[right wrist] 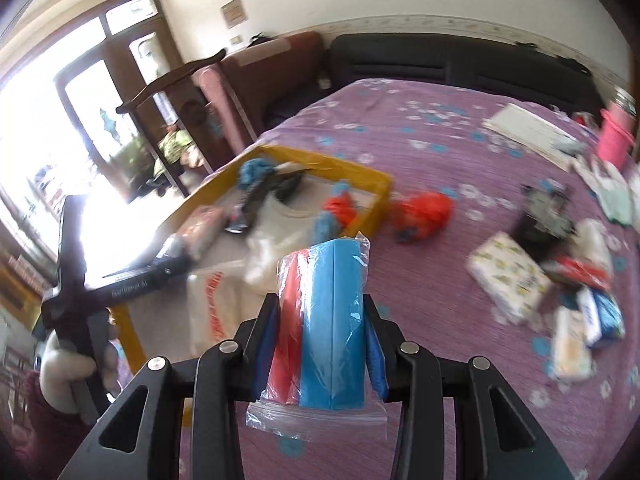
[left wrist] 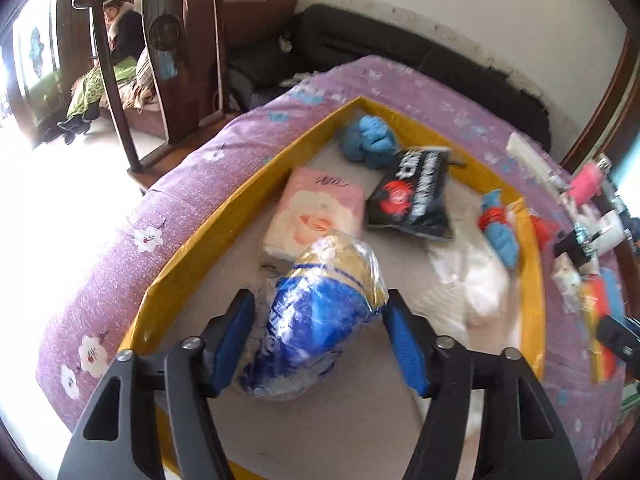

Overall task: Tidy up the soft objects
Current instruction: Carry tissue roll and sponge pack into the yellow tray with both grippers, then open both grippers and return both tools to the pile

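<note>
A yellow-walled tray (left wrist: 224,200) lies on the purple bedspread. Inside it are a pink tissue pack (left wrist: 316,212), a black pouch (left wrist: 416,192), blue yarn (left wrist: 370,140) and white bags (left wrist: 472,276). My left gripper (left wrist: 318,320) is open over the tray, its blue pads on either side of a blue and gold plastic-wrapped pack (left wrist: 316,328). My right gripper (right wrist: 322,336) is shut on a clear zip bag of blue and red cloths (right wrist: 324,320), held above the bedspread just right of the tray (right wrist: 380,204).
An orange bag (right wrist: 424,212), tissue packs (right wrist: 508,276) and several small packets lie on the bedspread (right wrist: 420,140) to the right. A pink cup (right wrist: 616,136) stands at the far right. A wooden chair (left wrist: 168,60) stands left of the bed.
</note>
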Motion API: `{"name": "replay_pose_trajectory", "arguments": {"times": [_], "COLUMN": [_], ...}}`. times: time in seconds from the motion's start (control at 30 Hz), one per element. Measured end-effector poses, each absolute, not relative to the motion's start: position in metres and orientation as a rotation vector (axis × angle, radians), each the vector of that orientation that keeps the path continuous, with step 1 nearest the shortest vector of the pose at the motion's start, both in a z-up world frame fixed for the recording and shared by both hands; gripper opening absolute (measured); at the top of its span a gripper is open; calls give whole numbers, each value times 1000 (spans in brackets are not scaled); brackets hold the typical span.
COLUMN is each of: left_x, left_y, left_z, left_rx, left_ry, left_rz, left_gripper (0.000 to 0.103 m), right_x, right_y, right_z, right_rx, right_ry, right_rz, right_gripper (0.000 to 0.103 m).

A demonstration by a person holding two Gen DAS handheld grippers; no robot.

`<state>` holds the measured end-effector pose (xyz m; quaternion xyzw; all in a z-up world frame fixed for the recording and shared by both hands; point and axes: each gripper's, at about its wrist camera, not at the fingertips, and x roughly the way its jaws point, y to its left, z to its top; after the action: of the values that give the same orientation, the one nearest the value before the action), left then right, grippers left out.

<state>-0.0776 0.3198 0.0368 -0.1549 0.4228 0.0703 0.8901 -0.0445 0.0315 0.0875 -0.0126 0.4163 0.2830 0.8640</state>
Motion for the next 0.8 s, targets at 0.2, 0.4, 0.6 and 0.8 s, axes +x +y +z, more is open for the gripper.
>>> {"name": "replay_pose_trajectory", "arguments": {"times": [0.2,0.4,0.6,0.8], "left_x": [-125,-145,-143,-140], "left_y": [317,321,324,297], "left_z": [63,77,69,75], "left_rx": [-348,-345,-381,-359], "left_ry": [717,672,696,704], "left_rz": [109,105,106,56], "left_gripper": [75,78,78,78], "right_x": [-24,-7,-22,-36], "right_y": [108,167,130,39], "right_z": [77,47,57,75], "right_rx": [-126,-220,-157,-72], "right_ry": [921,972,933,867], "right_rz": [672,680,668,565], "right_gripper": [43,51,67,69]}}
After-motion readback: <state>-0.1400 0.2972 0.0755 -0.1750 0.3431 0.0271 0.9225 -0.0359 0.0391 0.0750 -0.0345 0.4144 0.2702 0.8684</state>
